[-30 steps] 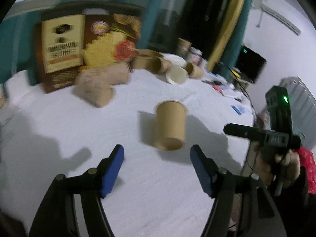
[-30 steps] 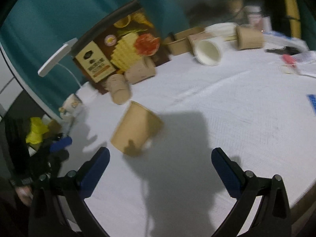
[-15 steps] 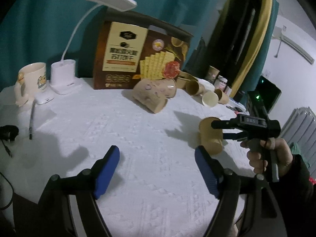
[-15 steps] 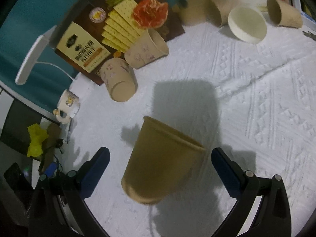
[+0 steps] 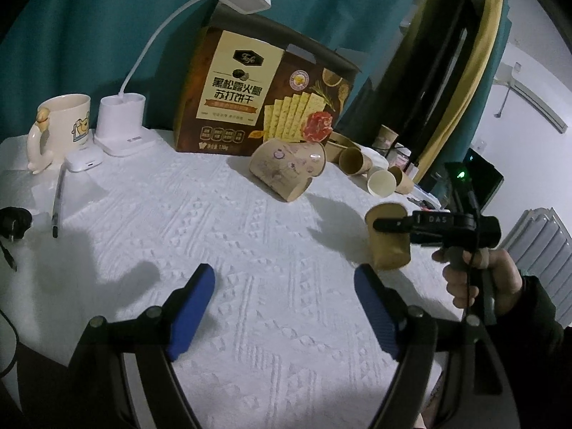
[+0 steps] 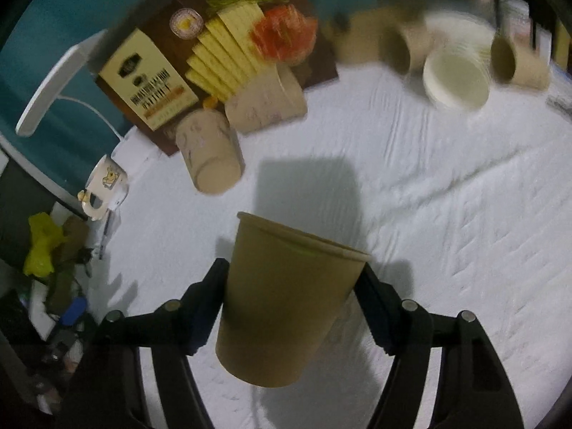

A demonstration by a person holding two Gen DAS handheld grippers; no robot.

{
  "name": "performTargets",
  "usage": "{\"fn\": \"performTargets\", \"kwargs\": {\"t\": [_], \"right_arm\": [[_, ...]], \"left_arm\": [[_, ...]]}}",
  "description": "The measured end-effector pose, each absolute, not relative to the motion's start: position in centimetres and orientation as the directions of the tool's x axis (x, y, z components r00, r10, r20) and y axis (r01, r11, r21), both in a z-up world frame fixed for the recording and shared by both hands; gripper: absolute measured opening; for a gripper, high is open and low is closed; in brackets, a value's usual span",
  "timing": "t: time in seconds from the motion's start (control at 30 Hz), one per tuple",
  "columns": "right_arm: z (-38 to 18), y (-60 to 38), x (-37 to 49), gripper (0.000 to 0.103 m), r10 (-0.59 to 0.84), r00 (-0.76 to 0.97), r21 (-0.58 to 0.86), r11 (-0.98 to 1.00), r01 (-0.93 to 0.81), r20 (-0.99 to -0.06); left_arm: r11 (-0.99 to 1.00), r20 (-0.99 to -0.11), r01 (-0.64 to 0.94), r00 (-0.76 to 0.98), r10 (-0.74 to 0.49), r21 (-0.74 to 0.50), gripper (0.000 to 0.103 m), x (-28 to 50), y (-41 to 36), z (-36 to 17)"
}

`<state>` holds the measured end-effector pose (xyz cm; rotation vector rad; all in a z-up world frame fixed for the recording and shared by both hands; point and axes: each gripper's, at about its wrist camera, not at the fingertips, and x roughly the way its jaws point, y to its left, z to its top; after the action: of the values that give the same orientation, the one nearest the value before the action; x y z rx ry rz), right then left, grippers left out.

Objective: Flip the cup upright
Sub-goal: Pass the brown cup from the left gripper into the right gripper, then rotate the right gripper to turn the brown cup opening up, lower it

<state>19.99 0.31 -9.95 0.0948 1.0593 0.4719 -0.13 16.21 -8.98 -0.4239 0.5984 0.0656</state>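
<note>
A plain brown paper cup (image 6: 286, 300) stands upside down on the white cloth, wide rim on the cloth. My right gripper (image 6: 291, 300) is shut on the cup, one finger on each side of its wall. In the left wrist view the cup (image 5: 388, 250) is at the right, partly behind the right gripper's black finger (image 5: 404, 223) and the hand holding it. My left gripper (image 5: 286, 307) is open and empty, low over the cloth to the left of the cup.
A brown cracker box (image 5: 264, 96) stands at the back with two patterned cups (image 5: 289, 168) lying before it. More paper cups and a white bowl (image 5: 380, 182) lie at the back right. A lamp (image 5: 121, 125), mug (image 5: 60, 125) and pen (image 5: 57, 200) are at the left.
My right gripper has moved in on the cup and closed on its sides. My left gripper has pulled back to the left and stayed open.
</note>
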Motion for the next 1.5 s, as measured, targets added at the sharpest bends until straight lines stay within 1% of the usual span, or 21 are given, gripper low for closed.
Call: {"fn": "performTargets", "kwargs": {"t": [0.1,0.17,0.27,0.37,0.57,0.77,1.03,1.2,1.33,1.5], "right_arm": [[-8.7,0.9,18.0,0.068,0.317,0.549,0.113,0.921,-0.373,-0.774],[-8.5,1.3,16.7,0.068,0.284,0.614,0.03,0.921,-0.389,-0.736],[-9.0,1.7,14.8,0.068,0.258,0.684,-0.063,0.911,-0.407,-0.682],[-9.7,1.9,13.2,0.068,0.255,0.714,-0.101,0.904,-0.415,-0.652],[-9.1,1.3,10.7,0.068,0.298,0.746,-0.1,0.894,-0.438,-0.596],[-10.2,0.9,8.5,0.068,0.298,0.722,-0.113,0.881,-0.46,-0.624],[-10.6,-0.4,5.1,0.068,0.299,0.754,-0.13,0.883,-0.451,-0.585],[-11.0,-1.2,4.1,0.068,0.293,0.747,-0.121,0.887,-0.445,-0.596],[-11.1,-1.7,3.3,0.076,0.293,0.732,-0.102,0.891,-0.443,-0.615],[-11.4,-2.5,1.7,0.076,0.289,0.706,-0.081,0.894,-0.44,-0.647]], "left_arm": [[0.915,-0.567,-0.175,0.821,-0.069,-0.365,0.081,0.0,15.6,-9.1],[0.917,-0.569,-0.168,0.819,-0.074,-0.362,0.081,0.2,15.1,-9.0],[0.921,-0.569,-0.155,0.818,-0.083,-0.357,0.081,0.3,14.2,-8.7],[0.926,-0.568,-0.142,0.818,-0.089,-0.349,0.081,0.4,13.3,-8.4],[0.933,-0.579,-0.134,0.81,-0.09,-0.332,0.081,0.5,12.1,-8.1],[0.943,-0.587,-0.112,0.804,-0.099,-0.313,0.081,0.6,10.6,-7.8],[0.951,-0.603,-0.087,0.789,-0.115,-0.296,0.081,0.8,8.5,-7.9],[0.957,-0.612,-0.069,0.781,-0.125,-0.283,0.081,0.8,7.3,-7.9],[0.961,-0.62,-0.059,0.774,-0.126,-0.269,0.081,0.8,6.3,-8.0],[0.965,-0.635,-0.051,0.762,-0.13,-0.258,0.081,0.8,5.4,-8.5]]}}
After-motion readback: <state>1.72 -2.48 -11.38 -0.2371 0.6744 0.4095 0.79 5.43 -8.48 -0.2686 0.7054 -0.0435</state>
